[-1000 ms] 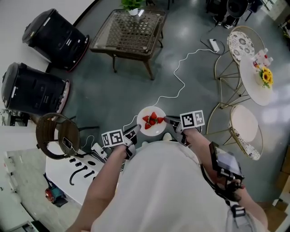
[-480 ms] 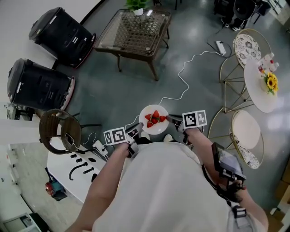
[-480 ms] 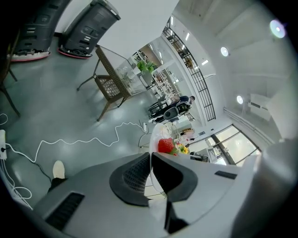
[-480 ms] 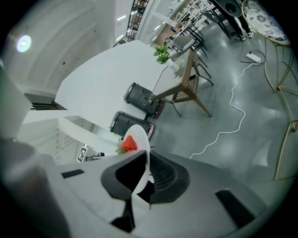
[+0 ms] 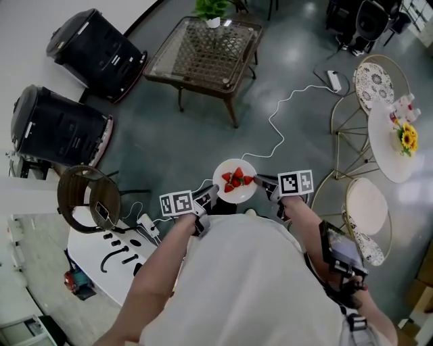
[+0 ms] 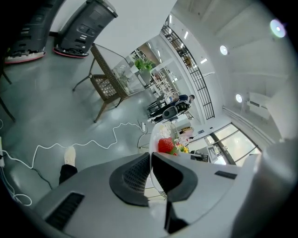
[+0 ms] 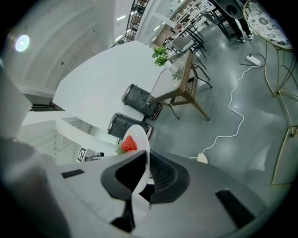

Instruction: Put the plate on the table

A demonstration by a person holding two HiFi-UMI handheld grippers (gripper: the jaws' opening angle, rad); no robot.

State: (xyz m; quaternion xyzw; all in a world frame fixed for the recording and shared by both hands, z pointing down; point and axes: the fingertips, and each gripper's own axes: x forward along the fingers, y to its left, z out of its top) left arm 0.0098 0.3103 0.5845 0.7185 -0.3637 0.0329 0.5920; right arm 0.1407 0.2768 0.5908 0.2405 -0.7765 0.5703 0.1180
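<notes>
Since the earlier frame the plate has shifted slightly toward the right of the head view while both grippers kept their hold; the floor and furniture have slid with it.

Nearest is the person's white shirt, with both forearms reaching forward. The left gripper pinches the plate's left rim and the right gripper its right rim. In the left gripper view the ribbed black pads of the left gripper are closed on the thin white rim of the plate. The right gripper view shows the right gripper clamped likewise on the plate. The plate is round, white and glossy, carried in the air above the floor and resting on no table. Red strawberries are heaped at its centre.

Below lies a smooth, grey, faintly reflective floor, crossed by a winding white cable. At the left stand a round dark wooden chair and a white panel with black curved marks. At the right are gold wire-frame chairs beside a round white table, with yellow flowers near its right edge. Farther off stands a rectangular wicker table with a glass top, a green plant at its far edge. Two black rounded machines sit by the white wall.
</notes>
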